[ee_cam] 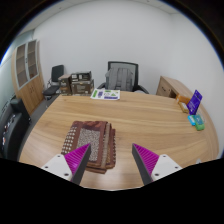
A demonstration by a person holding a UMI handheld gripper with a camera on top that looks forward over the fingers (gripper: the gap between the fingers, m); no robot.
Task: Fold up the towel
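On the wooden table (150,118) lies the towel (90,137), a brown patterned cloth folded into a rough square, flat on the surface. It sits just ahead of the gripper (112,153), closer to the left finger than the right. That left pad (79,156), purple, overlaps the towel's near edge; whether it touches the cloth or hovers above it can't be told. The right pad (146,156) stands over bare wood, apart from the towel. Jaws are wide, with nothing between them but table and a corner of the cloth.

Beyond the towel, at the far side of the table, rests a flat book (105,95) or booklet with a green and white cover. Off to the right near the table's edge sit a purple box (194,100) standing upright and a small teal object (196,121) just in front of it. A black mesh chair (122,75) stands behind the table, and a tall cabinet (28,72) lines the wall at the left.
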